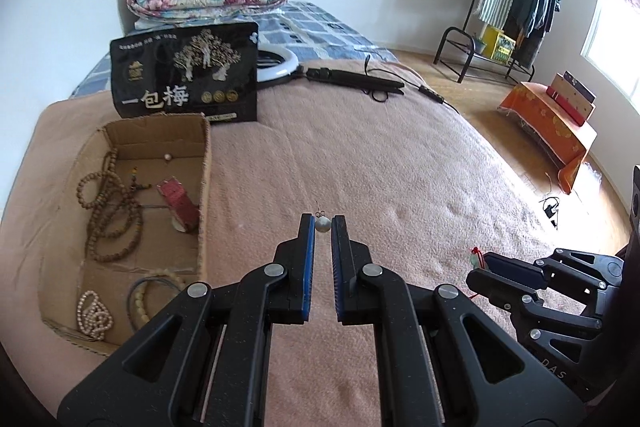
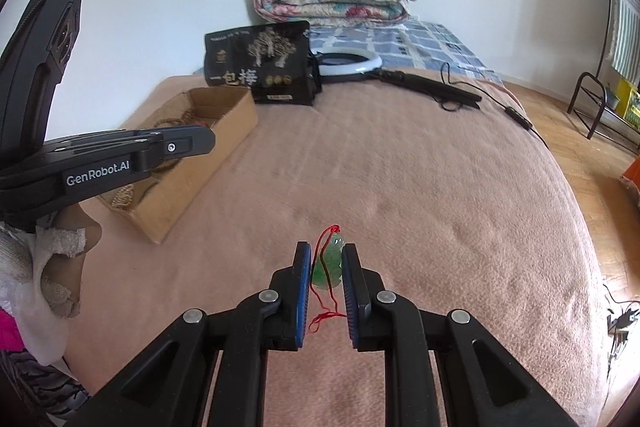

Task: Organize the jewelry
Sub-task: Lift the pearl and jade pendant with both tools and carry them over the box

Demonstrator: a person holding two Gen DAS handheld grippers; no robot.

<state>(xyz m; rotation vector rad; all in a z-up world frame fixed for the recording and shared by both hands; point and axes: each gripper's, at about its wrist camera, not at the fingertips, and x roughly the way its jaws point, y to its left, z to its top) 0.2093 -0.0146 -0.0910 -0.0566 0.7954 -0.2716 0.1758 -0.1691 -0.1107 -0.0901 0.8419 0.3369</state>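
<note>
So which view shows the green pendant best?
The right wrist view: the green pendant sits large between the right gripper fingers. The left wrist view shows only a sliver of it beside that gripper.

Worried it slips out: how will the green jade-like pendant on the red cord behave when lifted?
The green carved pendant looks smooth and rounded, so it may slip between the right claw pads. Its thin red cord is limp and will probably dangle.

Two pendants [image 1: 322, 224] [image 2: 330, 263]; one box [image 1: 206, 163]; perhaps five bracelets [image 1: 112, 203].
</note>
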